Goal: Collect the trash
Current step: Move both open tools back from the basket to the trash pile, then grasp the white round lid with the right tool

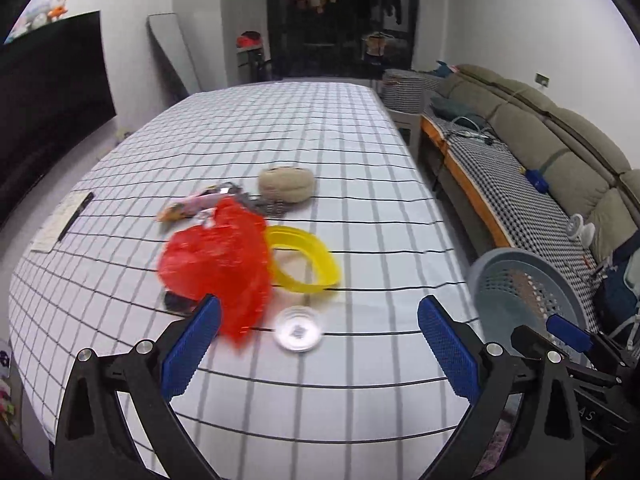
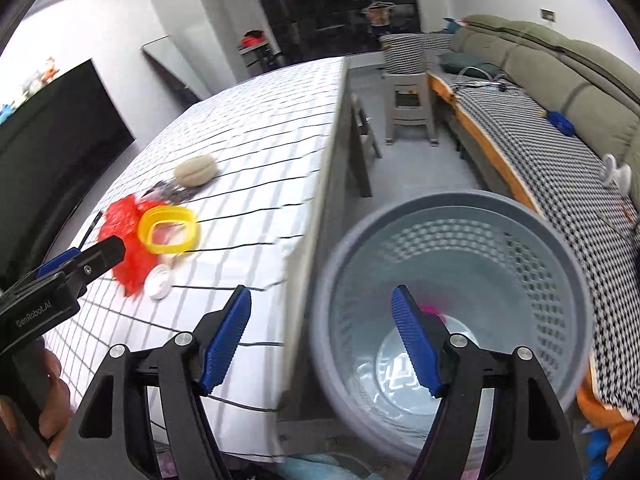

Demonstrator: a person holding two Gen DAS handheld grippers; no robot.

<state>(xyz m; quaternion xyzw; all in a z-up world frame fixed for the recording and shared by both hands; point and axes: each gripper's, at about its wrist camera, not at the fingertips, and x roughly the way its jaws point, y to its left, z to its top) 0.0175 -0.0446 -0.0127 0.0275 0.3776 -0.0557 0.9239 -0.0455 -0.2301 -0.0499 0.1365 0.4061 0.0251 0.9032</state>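
Right gripper (image 2: pixel 320 340) gapes empty, lower middle, over the grey basket (image 2: pixel 452 216). Left gripper (image 1: pixel 318 344) also wide apart, nothing held, above the table (image 1: pixel 360 152): clear lid (image 1: pixel 298 328), red bag (image 1: pixel 216 264), yellow ring (image 1: pixel 304 258), wrappers (image 1: pixel 192 206) behind.

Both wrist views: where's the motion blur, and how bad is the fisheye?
Left wrist: red bag and clear lid smeared; gridded tablecloth lines bow strongly. Right wrist: grey basket rim and table edge blurred; dark vignette in corners.
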